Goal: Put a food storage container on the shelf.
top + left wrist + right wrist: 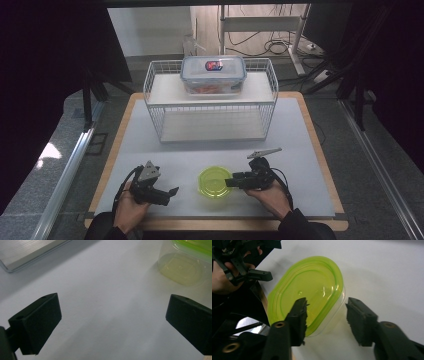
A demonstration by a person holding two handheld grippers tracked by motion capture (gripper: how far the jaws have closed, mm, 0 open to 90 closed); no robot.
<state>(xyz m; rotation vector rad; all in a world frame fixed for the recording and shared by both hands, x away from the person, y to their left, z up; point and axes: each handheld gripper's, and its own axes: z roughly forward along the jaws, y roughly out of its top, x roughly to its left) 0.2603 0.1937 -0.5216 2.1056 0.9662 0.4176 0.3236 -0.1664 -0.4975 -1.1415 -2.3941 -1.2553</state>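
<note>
A small clear container with a lime-green lid (215, 181) stands on the white mat near the front edge, between my two grippers. My right gripper (229, 182) is at its right side and open. In the right gripper view (327, 312) one jaw hovers over the green lid (307, 287) and the other sits just outside the container's wall. My left gripper (169, 195) is left of the container, open and holding nothing. Its jaws (112, 315) stand wide apart over bare mat, with the container (180, 270) ahead to the right. The left gripper (249, 275) and its hand show beyond the lid.
A white wire rack (210, 107) stands mid-table with two shelves. A clear box with a blue-rimmed lid (213, 75) rests on its top shelf. The rack's base edge (25, 252) is close ahead of the left gripper. The mat (290, 165) ends at a wooden table border.
</note>
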